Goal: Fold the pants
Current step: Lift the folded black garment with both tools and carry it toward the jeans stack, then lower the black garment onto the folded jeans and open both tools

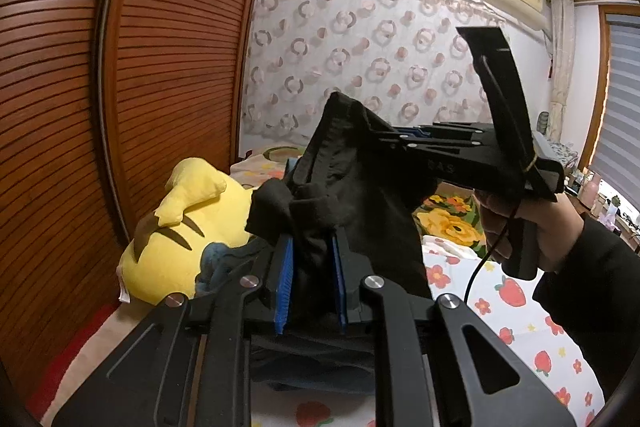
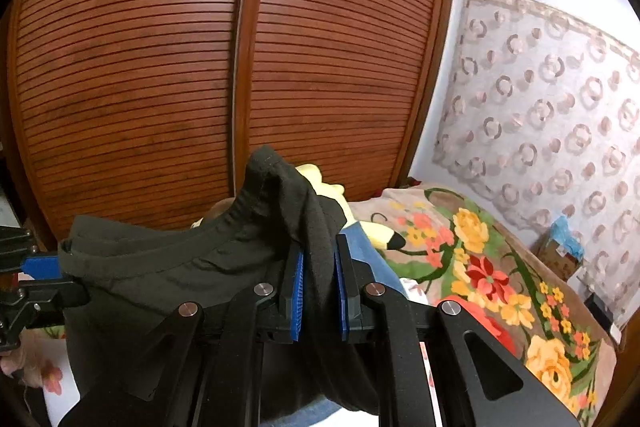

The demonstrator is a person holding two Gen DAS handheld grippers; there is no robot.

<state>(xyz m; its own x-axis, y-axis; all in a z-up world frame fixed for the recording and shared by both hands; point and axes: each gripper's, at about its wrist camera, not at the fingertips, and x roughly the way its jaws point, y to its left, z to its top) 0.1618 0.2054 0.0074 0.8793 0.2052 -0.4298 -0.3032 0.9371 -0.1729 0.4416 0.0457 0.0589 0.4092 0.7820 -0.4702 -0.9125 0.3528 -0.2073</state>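
Note:
The black pants (image 1: 360,187) hang in the air above the bed, held by their waistband between both grippers. My left gripper (image 1: 312,247) is shut on one end of the waistband, with bunched black cloth between its blue pads. My right gripper (image 2: 318,259) is shut on the other end of the pants (image 2: 180,267). In the left wrist view the right gripper (image 1: 384,137) comes in from the right, held by a hand. In the right wrist view the left gripper (image 2: 52,277) shows at the left edge, clamped on the waistband.
A yellow plush toy (image 1: 188,227) lies on the bed near the wooden slatted wardrobe (image 1: 140,67). A strawberry-print sheet (image 1: 512,307) and a floral blanket (image 2: 500,267) cover the bed. Blue folded cloth (image 1: 224,263) lies under the pants. A patterned curtain covers the far wall.

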